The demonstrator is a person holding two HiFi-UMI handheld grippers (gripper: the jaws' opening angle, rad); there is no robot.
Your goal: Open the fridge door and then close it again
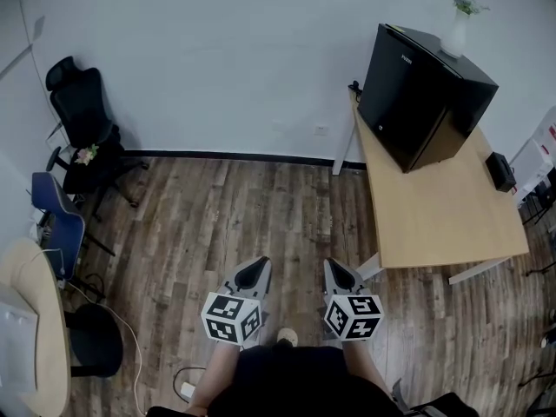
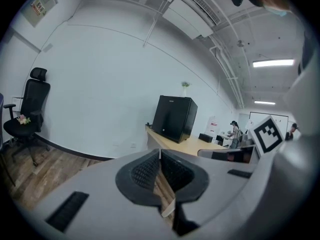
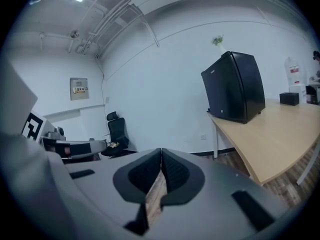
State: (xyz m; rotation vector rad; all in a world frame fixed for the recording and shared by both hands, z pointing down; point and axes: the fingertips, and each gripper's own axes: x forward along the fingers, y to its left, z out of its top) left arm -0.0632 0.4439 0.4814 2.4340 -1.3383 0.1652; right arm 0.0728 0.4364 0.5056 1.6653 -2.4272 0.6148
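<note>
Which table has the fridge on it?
The rectangular table at right: the black fridge stands at its wall end. The rounded table at lower left has none.

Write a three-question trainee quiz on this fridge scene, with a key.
1. True or false: the fridge has its door closed.
2. What stands on top of the fridge? A) a white vase with a green sprig B) a kettle C) a laptop
3. Fill in: the left tongs and the right tongs are both ___, with nothing between them.
Key: 1 true; 2 A; 3 shut.
</note>
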